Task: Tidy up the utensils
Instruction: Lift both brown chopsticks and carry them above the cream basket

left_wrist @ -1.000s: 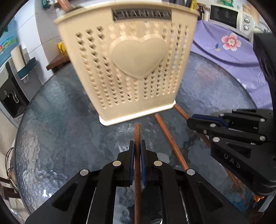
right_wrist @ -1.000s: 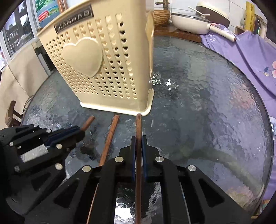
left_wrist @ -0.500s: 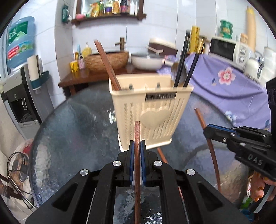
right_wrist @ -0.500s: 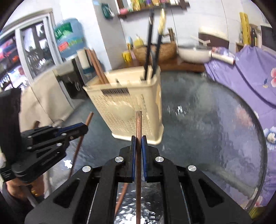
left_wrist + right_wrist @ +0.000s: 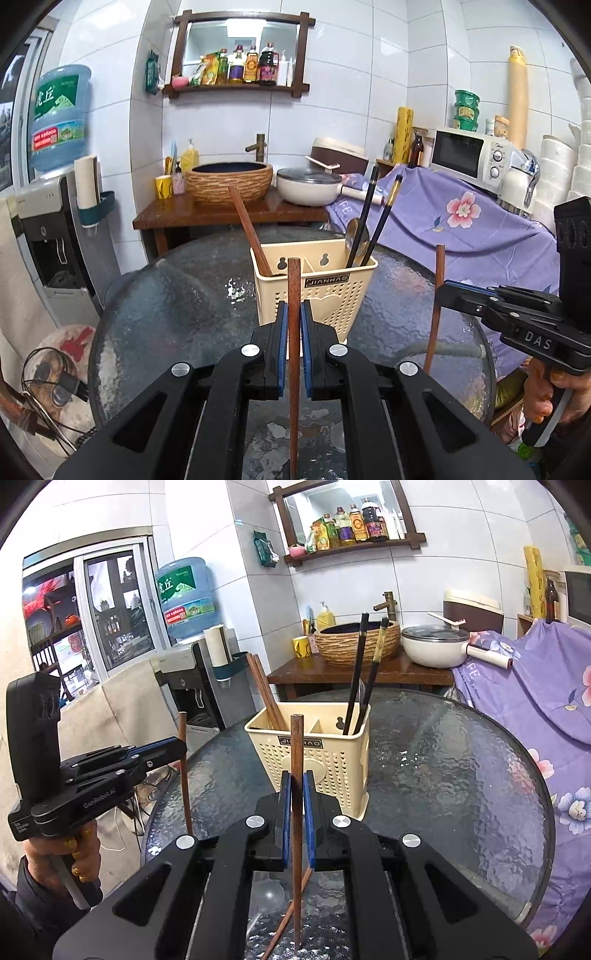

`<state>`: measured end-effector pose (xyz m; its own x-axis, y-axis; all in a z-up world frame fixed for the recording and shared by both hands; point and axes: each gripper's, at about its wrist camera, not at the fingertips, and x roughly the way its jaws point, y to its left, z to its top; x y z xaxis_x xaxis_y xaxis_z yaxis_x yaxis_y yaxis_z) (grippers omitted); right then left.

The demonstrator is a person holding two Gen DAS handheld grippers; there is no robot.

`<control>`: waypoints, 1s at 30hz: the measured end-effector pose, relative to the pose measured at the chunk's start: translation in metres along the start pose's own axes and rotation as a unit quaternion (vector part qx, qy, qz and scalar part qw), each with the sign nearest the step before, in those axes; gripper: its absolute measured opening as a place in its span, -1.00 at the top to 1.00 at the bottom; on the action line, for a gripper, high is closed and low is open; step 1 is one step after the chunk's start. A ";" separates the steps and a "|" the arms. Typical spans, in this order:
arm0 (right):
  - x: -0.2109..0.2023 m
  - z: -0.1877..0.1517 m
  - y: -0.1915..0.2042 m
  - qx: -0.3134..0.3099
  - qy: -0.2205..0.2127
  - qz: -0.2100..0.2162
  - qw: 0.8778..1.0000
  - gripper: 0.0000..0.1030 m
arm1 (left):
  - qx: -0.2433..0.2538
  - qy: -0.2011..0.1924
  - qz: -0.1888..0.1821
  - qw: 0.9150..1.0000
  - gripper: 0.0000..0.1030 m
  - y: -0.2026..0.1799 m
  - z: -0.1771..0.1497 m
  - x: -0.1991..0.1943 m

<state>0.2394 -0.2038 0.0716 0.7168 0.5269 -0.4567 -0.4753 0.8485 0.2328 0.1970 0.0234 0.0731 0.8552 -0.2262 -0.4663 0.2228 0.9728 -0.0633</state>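
The left gripper [image 5: 294, 319] has its blue-padded fingers [image 5: 282, 325] pinched tight on a brown wooden chopstick [image 5: 294, 291], which stands upright between them, its top end reaching up in front of the cream utensil basket [image 5: 325, 291]. The right gripper [image 5: 296, 794] is likewise clamped on a second brown chopstick [image 5: 296, 749], also upright, with its tip in front of the same basket's label. Each gripper shows in the other's view, held by a hand [image 5: 70, 853] on a black handle, with its chopstick vertical above the round glass counter [image 5: 443, 775]. The basket stands on the counter ahead of both grippers, apart from them, and has two compartments. The left compartment holds brown chopsticks [image 5: 264, 690] leaning to the left; the right compartment holds a pair of dark chopsticks [image 5: 360, 679] and a metal spoon [image 5: 356, 232]. One more brown chopstick [image 5: 291, 915] lies on the counter beneath the right gripper. Behind the counter are a purple floral cloth [image 5: 480, 229] and a wooden stand with a woven basin [image 5: 229, 181].
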 end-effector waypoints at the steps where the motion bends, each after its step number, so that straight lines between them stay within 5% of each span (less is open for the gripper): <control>1: 0.000 0.001 0.001 -0.001 0.002 0.002 1.000 0.86 | 0.002 -0.002 0.001 1.000 0.87 -0.001 0.001 -0.002; 18: -0.005 0.024 0.010 -0.020 -0.007 0.021 1.000 0.86 | 0.012 -0.028 -0.001 1.000 0.87 -0.009 0.028 -0.017; 30: -0.026 0.116 0.021 -0.041 -0.052 0.029 0.997 0.86 | 0.010 -0.084 0.000 0.996 0.87 -0.008 0.098 -0.037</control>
<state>0.2694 -0.1936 0.1877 0.7338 0.5812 -0.3517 -0.5545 0.8115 0.1843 0.2094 0.0194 0.1774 0.9211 -0.2329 -0.3120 0.2309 0.9720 -0.0440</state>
